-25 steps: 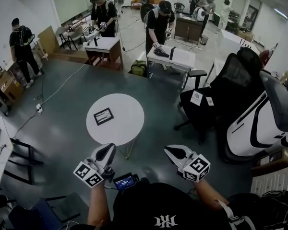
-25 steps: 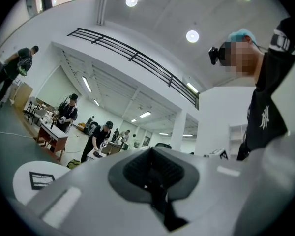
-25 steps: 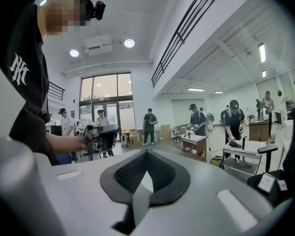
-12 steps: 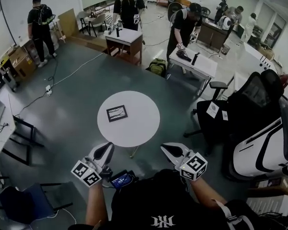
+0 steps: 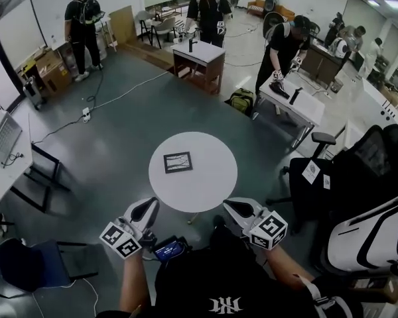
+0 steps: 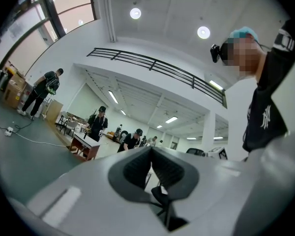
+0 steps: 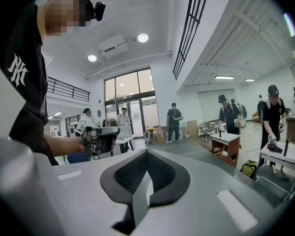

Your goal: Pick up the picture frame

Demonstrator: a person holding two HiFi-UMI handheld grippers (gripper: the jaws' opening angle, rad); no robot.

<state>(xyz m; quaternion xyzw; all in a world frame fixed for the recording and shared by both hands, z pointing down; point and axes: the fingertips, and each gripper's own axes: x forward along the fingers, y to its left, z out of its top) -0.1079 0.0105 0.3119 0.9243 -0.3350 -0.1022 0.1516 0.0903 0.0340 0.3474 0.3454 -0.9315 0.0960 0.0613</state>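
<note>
Approach step, likely: picture frame [image 5: 178, 162] is lying flat on round table [image 5: 215, 181]; left gripper [image 5: 148, 206] and right gripper [image 5: 232, 206] are hovering short of it, jaws pressed together, empty. Next: opening jaws, reaching forward

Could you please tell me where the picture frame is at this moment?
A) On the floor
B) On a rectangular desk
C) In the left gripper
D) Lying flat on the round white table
D: the picture frame lies flat on the round white table, apart from the left gripper and the right gripper.
</note>
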